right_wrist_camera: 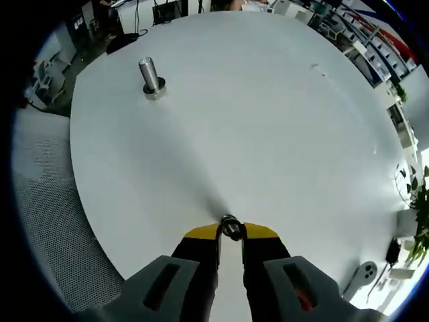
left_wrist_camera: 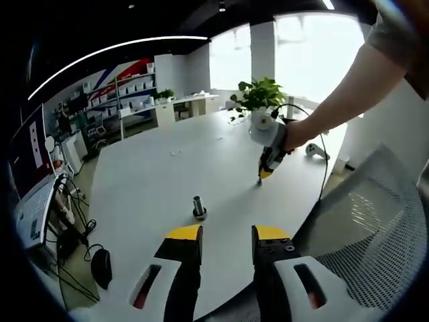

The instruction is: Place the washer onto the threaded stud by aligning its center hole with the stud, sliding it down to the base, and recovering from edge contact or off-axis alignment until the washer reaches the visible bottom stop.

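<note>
1. The right tool (right_wrist_camera: 230, 231) has its yellow-tipped jaws nearly together, pinching the washer (right_wrist_camera: 230, 228) right at the tips. It looks like a small metal ring, but it's tiny and partly tucked between the jaws, so I can't say how it's tilted.
2. The threaded stud (right_wrist_camera: 149, 72) stands upright on the white table (right_wrist_camera: 281, 121), sitting on its wider round base. In the right gripper view it's well apart from the washer, up toward the far left of the table.
3. In the left gripper view the left tool (left_wrist_camera: 226, 233) has its jaws spread with nothing between them, hovering near the table edge. The stud (left_wrist_camera: 199, 205) is just beyond its tips, a bit to the left.
4. Same view: the right tool (left_wrist_camera: 267, 168) is held in a person's hand (left_wrist_camera: 295, 134), pointing down with its tip close to or on the table, off to the right of the stud.
5. Other stuff around: a potted plant (left_wrist_camera: 259, 95) at the far end of the table, a grey mesh chair (left_wrist_camera: 375, 221) on the right, and a black mouse (left_wrist_camera: 101, 265) with cables on the floor at the left.
</note>
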The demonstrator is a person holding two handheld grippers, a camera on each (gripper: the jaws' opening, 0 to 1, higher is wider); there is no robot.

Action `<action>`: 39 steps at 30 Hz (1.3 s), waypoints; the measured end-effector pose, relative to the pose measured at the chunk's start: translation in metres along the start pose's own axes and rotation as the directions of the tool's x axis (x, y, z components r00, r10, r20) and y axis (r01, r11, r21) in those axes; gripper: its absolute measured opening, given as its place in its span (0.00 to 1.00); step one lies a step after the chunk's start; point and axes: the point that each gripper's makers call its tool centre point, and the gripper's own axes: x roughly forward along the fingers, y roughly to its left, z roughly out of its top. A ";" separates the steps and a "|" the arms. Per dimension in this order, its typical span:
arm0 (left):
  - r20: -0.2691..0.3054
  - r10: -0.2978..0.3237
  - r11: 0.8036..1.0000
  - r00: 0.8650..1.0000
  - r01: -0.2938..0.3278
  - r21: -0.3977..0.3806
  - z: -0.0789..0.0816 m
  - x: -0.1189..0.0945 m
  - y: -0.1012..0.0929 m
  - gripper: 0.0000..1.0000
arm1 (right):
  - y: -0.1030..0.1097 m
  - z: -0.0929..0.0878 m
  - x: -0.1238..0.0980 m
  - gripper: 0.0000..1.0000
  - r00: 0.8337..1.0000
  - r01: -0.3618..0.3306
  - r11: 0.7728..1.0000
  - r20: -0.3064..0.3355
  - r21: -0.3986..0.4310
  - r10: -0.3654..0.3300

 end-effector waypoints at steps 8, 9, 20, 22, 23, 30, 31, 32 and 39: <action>0.002 0.007 1.000 1.000 -0.007 -0.014 0.000 0.000 0.002 0.28 | -0.001 0.000 0.012 0.14 1.000 -0.016 1.000 -0.017 0.009 0.016; 0.000 0.010 1.000 1.000 -0.010 -0.011 0.000 0.000 0.003 0.28 | -0.001 0.000 0.014 0.14 1.000 -0.020 1.000 -0.020 0.009 0.020; -0.012 0.008 1.000 1.000 -0.008 -0.009 -0.003 0.001 0.002 0.28 | -0.001 0.002 0.016 0.15 0.999 -0.031 0.999 -0.030 0.036 0.033; -0.010 0.009 1.000 1.000 -0.009 -0.013 -0.003 0.000 0.002 0.28 | -0.002 0.002 0.012 0.17 1.000 -0.022 0.998 -0.019 0.058 0.023; -0.009 0.011 1.000 1.000 -0.011 -0.015 -0.003 0.000 0.003 0.28 | -0.002 0.001 0.010 0.18 1.000 -0.021 0.997 -0.012 0.068 0.022; -0.005 0.004 1.000 1.000 -0.004 -0.017 -0.002 0.000 0.002 0.28 | -0.001 -0.010 -0.008 0.21 1.000 -0.012 0.995 0.023 0.100 0.010; -0.007 0.004 1.000 1.000 -0.004 -0.014 -0.002 0.000 0.001 0.28 | -0.001 -0.011 -0.011 0.21 1.000 -0.008 0.994 0.031 0.105 0.005; -0.007 0.004 1.000 1.000 -0.004 -0.013 -0.002 0.000 0.001 0.28 | 0.000 -0.011 -0.014 0.21 0.999 -0.006 0.993 0.051 0.114 0.000; -0.005 -0.007 1.000 1.000 0.007 -0.002 -0.001 0.000 -0.001 0.28 | 0.004 0.002 -0.041 0.23 0.978 0.016 0.987 0.201 0.162 -0.049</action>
